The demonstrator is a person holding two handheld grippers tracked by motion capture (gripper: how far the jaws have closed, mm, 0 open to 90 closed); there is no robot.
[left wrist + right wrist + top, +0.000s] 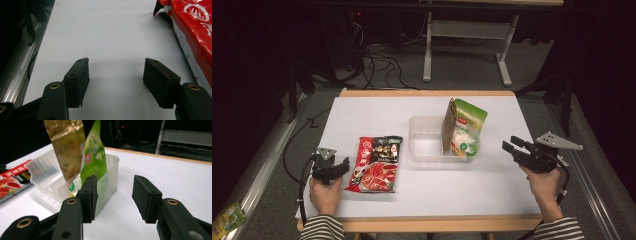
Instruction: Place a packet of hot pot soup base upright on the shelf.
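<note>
Two packets stand in the bin, at its 3 o'clock end: a green pouch and a gold one, leaning together, likely propped by the bin wall. One red packet lies flat on the table at about 8 o'clock of the bin, apart from it.

Your left gripper rests on the table just at 9 o'clock of the red packet, jaws wide, nothing between them. It looks placed to take that packet by its near edge.

Your right gripper sits at 3 o'clock of the bin, jaws partly open and empty, pointing at the pouches, not touching.
</note>
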